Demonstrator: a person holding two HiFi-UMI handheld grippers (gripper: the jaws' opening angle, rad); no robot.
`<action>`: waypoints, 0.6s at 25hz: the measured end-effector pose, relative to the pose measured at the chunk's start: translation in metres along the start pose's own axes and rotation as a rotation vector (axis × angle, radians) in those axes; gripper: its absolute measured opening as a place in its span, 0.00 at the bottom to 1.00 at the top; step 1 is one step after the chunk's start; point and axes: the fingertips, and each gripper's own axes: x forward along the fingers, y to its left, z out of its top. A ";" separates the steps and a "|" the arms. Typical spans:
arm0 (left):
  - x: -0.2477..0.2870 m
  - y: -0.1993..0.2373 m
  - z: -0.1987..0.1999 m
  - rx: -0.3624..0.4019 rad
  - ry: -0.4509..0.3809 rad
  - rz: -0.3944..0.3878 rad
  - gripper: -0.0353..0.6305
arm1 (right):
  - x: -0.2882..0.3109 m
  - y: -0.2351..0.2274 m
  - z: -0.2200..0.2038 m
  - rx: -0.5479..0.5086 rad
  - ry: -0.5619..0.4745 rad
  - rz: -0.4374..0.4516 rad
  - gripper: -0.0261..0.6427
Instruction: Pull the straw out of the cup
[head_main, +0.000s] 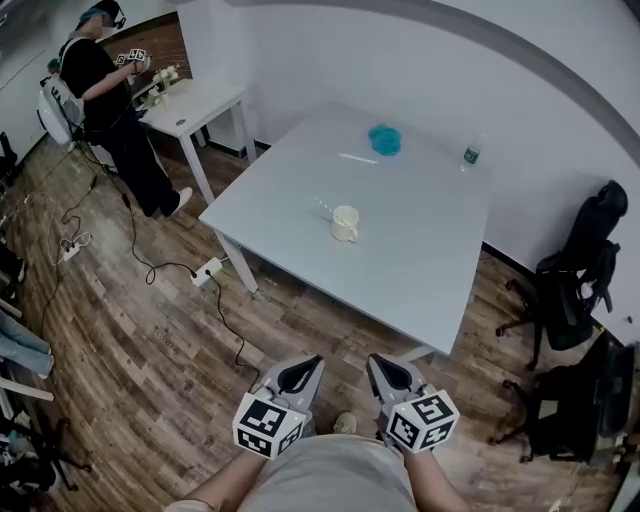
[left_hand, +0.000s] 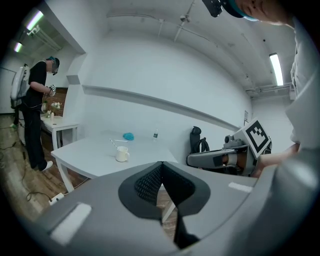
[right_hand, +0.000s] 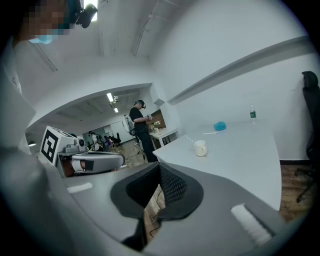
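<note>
Both grippers were held low, close to the body and side by side, tilted slightly downward and well short of the table (head_main: 430, 260). The jaws of the left gripper (head_main: 312, 364) were pressed together with nothing between them. Those of the right gripper (head_main: 375, 364) were likewise closed at the tips and empty. The forearms were cut off by the lower edge of the head view. The cup (head_main: 345, 223) was set near the table's middle, well apart from both grippers. The straw (head_main: 323, 206), thin and hard to make out, leaned out of it leftward.
</note>
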 end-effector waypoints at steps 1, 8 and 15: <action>-0.002 0.003 -0.001 -0.001 0.000 -0.002 0.08 | 0.001 0.002 0.000 -0.002 -0.001 -0.006 0.05; -0.016 0.020 -0.005 0.001 0.001 -0.020 0.08 | 0.010 0.017 -0.009 0.014 0.000 -0.021 0.05; -0.022 0.034 -0.008 -0.011 0.000 -0.029 0.08 | 0.017 0.020 -0.010 0.024 0.003 -0.045 0.05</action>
